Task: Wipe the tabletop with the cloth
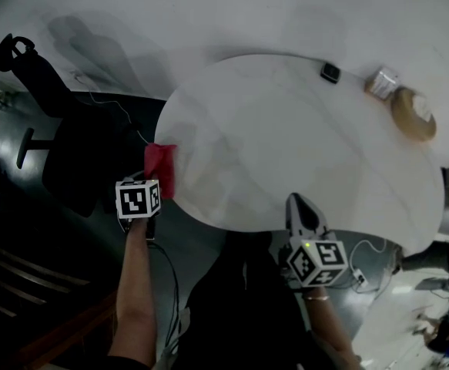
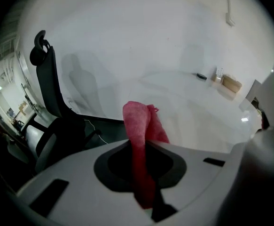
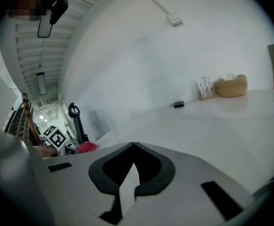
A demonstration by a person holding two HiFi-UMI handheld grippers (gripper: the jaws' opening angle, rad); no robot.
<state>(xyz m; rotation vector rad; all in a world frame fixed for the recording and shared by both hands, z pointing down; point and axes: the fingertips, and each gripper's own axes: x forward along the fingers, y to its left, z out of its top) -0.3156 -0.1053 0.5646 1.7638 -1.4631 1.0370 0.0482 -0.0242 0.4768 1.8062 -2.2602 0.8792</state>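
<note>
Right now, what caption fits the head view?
Left gripper pinches a red cloth at the round table's edge; right gripper shut, empty.

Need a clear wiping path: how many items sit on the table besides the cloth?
3, all near the far edge: small black device, white packet, tan round container beside it.

The left tongs (image 2: pixel 139 143) and the right tongs (image 3: pixel 133 145) are pale grey-white shells. Each has black pads lining a pointed oval opening and dark rectangular slots on the shell to either side. At each tool's end away from the desk (image 1: pixel 301 145) sits a white cube with black square markers: the left cube (image 1: pixel 138 199) and the right cube (image 1: pixel 317 261). A black cable (image 1: pixel 172 284) trails from the left tool, away from the desk. The forearms are bare, and the torso wears dark clothing (image 1: pixel 239 314).
</note>
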